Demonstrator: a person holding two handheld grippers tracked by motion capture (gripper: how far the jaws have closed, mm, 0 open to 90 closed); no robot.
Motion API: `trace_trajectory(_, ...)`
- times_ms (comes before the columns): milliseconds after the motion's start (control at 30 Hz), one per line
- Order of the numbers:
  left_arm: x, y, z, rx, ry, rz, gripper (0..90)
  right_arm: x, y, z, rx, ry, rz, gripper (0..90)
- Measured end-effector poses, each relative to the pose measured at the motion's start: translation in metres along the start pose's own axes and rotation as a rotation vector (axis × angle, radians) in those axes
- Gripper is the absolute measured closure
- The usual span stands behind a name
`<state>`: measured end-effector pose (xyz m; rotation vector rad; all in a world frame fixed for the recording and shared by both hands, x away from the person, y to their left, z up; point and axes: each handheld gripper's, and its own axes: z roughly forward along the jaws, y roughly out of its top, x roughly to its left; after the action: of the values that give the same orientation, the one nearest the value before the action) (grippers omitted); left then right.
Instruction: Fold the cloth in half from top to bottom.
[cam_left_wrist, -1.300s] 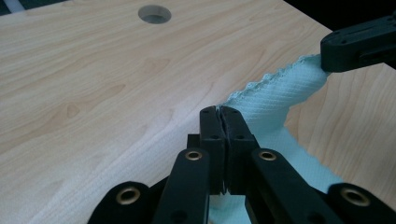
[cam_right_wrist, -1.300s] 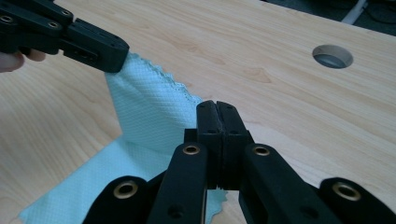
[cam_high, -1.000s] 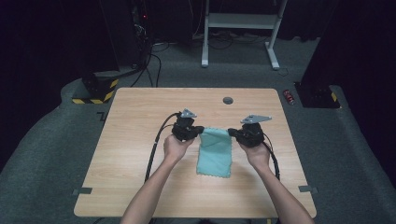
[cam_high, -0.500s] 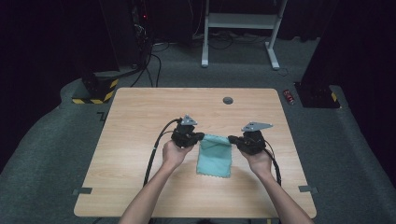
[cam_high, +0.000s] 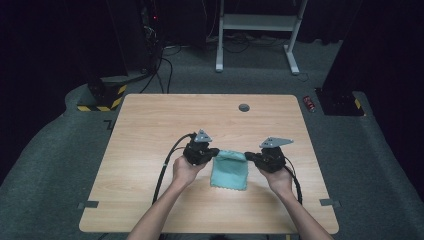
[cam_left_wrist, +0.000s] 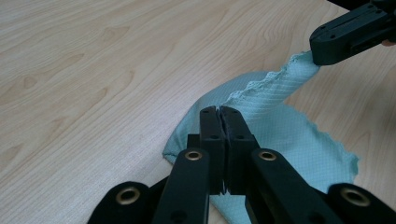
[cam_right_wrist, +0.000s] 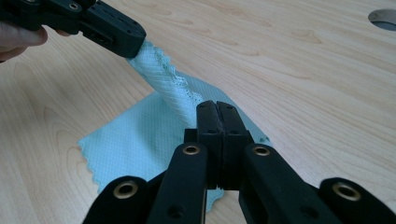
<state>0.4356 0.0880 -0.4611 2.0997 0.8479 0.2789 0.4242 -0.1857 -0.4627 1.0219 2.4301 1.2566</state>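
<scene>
A teal cloth (cam_high: 229, 172) lies on the wooden table (cam_high: 150, 125), with its far edge lifted and stretched between the two grippers. My left gripper (cam_high: 215, 151) is shut on the cloth's far left corner. My right gripper (cam_high: 248, 156) is shut on the far right corner. In the left gripper view the jaws (cam_left_wrist: 219, 112) meet over the cloth (cam_left_wrist: 289, 135), and the right gripper (cam_left_wrist: 350, 32) pinches the other corner. In the right gripper view the shut jaws (cam_right_wrist: 216, 108) hold the cloth (cam_right_wrist: 135, 135), with the left gripper (cam_right_wrist: 107, 28) at the far corner.
A round cable hole (cam_high: 244, 107) sits near the table's far edge. Black cables trail from both grippers toward the near edge. Dark equipment, a white frame and a small red object (cam_high: 310, 103) stand on the floor beyond the table.
Both grippers have moved toward the person, carrying the cloth's far edge with them. The cloth now looks shorter from far edge to near edge.
</scene>
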Motion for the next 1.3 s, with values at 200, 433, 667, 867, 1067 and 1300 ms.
trace_trajectory(200,-0.004,-0.004,-0.001,0.005,-0.002,0.02,88.6,0.003,-0.005,-0.002,0.0,0.007,-0.003,89.8)
trace_trajectory(433,-0.009,-0.008,-0.002,0.022,0.006,0.067,88.5,0.007,-0.009,-0.002,0.006,0.012,-0.019,89.8)
trace_trajectory(667,-0.013,-0.013,-0.003,0.032,0.004,0.087,88.5,0.009,-0.014,-0.003,0.006,0.023,-0.013,89.7)
trace_trajectory(867,-0.012,-0.017,-0.003,0.019,-0.001,0.072,88.5,0.011,-0.015,-0.002,0.009,0.025,-0.016,89.8)
trace_trajectory(1067,-0.015,-0.022,-0.004,0.017,0.0,0.073,88.5,0.013,-0.018,-0.001,0.012,0.027,-0.015,89.7)
trace_trajectory(1300,-0.018,-0.026,-0.002,0.027,-0.001,0.086,88.5,0.015,-0.022,0.0,0.023,0.028,-0.022,89.7)
